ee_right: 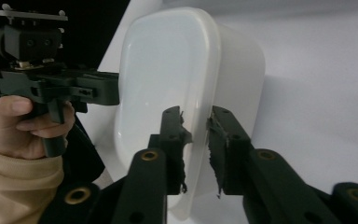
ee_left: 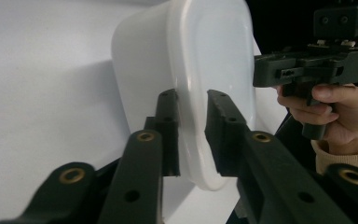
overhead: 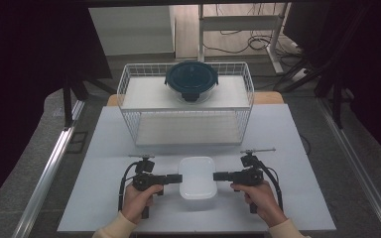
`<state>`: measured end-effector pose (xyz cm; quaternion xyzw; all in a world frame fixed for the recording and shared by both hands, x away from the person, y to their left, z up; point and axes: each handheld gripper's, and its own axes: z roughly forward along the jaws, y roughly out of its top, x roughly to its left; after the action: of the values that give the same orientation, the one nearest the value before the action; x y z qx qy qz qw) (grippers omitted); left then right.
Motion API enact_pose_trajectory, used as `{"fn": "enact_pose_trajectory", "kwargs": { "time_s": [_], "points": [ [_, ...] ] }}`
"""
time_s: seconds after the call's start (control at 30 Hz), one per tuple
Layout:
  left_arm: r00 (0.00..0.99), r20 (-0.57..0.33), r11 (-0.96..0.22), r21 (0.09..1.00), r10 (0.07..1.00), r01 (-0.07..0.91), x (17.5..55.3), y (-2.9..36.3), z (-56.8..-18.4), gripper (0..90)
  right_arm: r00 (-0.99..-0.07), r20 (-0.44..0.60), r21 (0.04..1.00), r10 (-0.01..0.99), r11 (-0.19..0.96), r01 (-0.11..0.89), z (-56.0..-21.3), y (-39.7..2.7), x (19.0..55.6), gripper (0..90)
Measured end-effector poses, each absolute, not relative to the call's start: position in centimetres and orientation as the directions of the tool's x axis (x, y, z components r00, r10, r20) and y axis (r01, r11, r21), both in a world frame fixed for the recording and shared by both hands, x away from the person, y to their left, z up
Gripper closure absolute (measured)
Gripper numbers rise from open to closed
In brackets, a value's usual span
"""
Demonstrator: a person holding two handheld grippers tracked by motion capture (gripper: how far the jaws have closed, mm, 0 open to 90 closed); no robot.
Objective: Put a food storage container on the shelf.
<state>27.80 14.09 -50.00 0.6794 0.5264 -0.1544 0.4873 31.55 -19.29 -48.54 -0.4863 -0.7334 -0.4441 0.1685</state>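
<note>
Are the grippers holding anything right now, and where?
Both hold the white lidded container: left gripper clamps its left rim, right gripper its right rim.

Lidded white container (overhead: 197, 177), flat on table

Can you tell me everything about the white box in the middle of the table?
The white box is a rounded rectangular tub of milky, slightly see-through plastic with a smooth lid whose rim sticks out all round. It sits flat on the white table, in front of the wire basket. The left tongs pinch the lid rim on one short side, and the right tongs pinch the opposite side.
</note>
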Motion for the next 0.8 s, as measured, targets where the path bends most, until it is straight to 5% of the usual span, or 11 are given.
{"fn": "enact_pose_trajectory", "kwargs": {
  "time_s": [0.8],
  "points": [
    [0.494,-0.634,-0.014,0.607,0.595,0.795,26.0,14.4,-46.5,79.5,-0.604,0.581,0.629,0.545,0.17,0.759,-45.1,-18.9,29.9,79.8]
  ]
}}
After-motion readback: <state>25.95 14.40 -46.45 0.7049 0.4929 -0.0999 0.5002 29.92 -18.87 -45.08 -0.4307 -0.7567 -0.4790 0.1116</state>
